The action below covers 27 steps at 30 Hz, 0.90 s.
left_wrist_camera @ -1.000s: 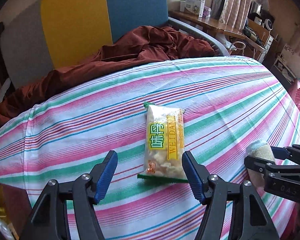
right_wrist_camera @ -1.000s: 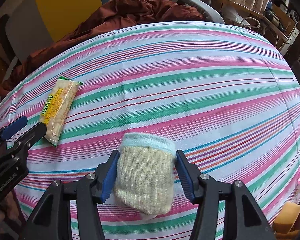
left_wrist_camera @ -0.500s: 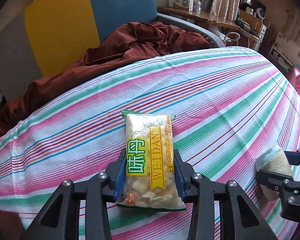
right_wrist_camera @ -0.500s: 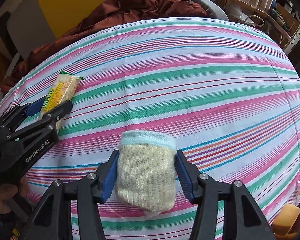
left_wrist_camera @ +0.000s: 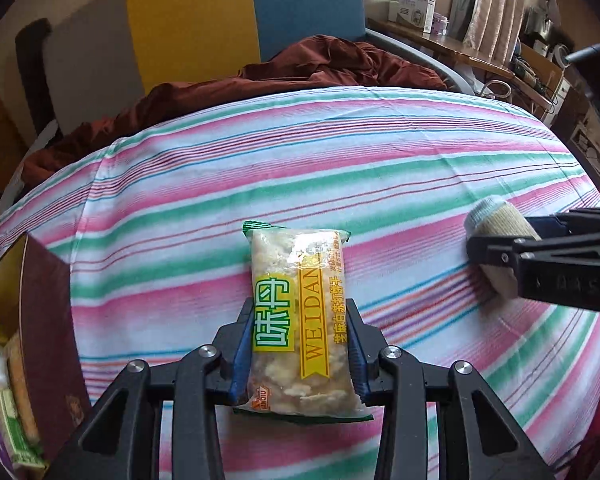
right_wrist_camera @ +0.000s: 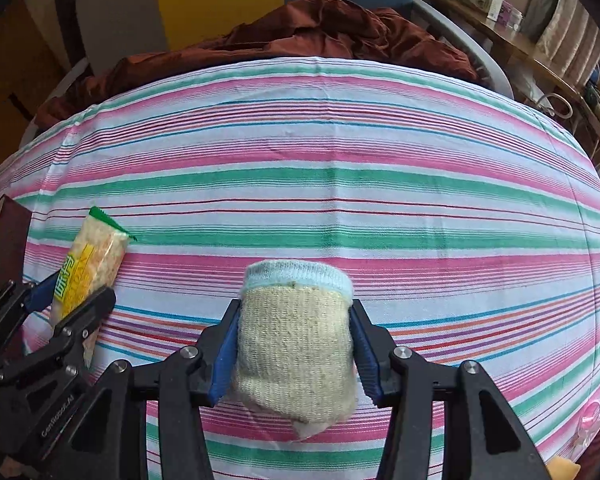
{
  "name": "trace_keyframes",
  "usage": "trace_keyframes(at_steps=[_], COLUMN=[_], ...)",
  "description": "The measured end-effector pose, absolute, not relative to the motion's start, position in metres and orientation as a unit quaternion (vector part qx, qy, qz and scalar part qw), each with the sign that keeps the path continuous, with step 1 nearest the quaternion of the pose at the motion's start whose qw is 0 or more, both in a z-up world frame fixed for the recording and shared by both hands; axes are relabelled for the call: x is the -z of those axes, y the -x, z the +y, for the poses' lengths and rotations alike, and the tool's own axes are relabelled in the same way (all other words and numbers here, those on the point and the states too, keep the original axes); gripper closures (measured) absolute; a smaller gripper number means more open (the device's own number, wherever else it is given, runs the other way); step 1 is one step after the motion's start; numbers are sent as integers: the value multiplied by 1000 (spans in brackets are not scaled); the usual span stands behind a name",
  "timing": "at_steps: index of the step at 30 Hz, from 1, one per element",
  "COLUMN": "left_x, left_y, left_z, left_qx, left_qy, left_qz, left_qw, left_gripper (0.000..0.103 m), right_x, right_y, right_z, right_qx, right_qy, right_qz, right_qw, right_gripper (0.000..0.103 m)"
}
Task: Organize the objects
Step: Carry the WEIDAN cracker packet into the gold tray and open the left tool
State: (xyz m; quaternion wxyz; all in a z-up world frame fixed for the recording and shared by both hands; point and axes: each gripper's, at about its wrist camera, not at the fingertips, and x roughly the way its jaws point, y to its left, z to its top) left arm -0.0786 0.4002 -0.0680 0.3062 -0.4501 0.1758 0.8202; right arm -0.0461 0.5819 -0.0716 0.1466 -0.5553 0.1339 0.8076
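A clear snack packet [left_wrist_camera: 296,264] with yellow and green print sits lengthwise between the blue pads of my left gripper [left_wrist_camera: 299,308], which is shut on its lower half over the striped sheet [left_wrist_camera: 340,160]. At the right edge of the left wrist view is a rolled beige sock [left_wrist_camera: 500,220] with a pale blue cuff, in my right gripper [left_wrist_camera: 540,252]. In the right wrist view the sock [right_wrist_camera: 296,360] fills the right gripper [right_wrist_camera: 295,308]. Its jaws are closing, and the pads press the sock's sides. To its left are the left gripper [right_wrist_camera: 78,290] and the packet [right_wrist_camera: 96,248].
A dark maroon box [left_wrist_camera: 48,320] holding several packets stands at the bed's left edge. A rust-brown blanket [left_wrist_camera: 340,68] is heaped at the head of the bed below yellow and blue panels. A cluttered wooden desk [left_wrist_camera: 460,48] runs along the far right.
My left gripper went from open in front of the snack packet to shut on it, and the maroon box has come into view on its left. The right gripper kept the sock and rolled slightly.
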Motion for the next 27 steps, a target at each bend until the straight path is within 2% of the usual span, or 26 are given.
trace_keyframes(at_steps=[5, 27], left_x=[65, -6], left_y=[56, 27], left_z=[369, 257], left_qx=[-827, -881], left_qy=[454, 381], left_qz=[159, 106], left_qw=[291, 260], left_gripper=[63, 63], right_x=[71, 77], right_y=[39, 40], right_z=[559, 546], right_qx=[-818, -830], right_qy=[551, 536], right_qz=[93, 75], right_qw=[135, 135], right_gripper=[52, 52])
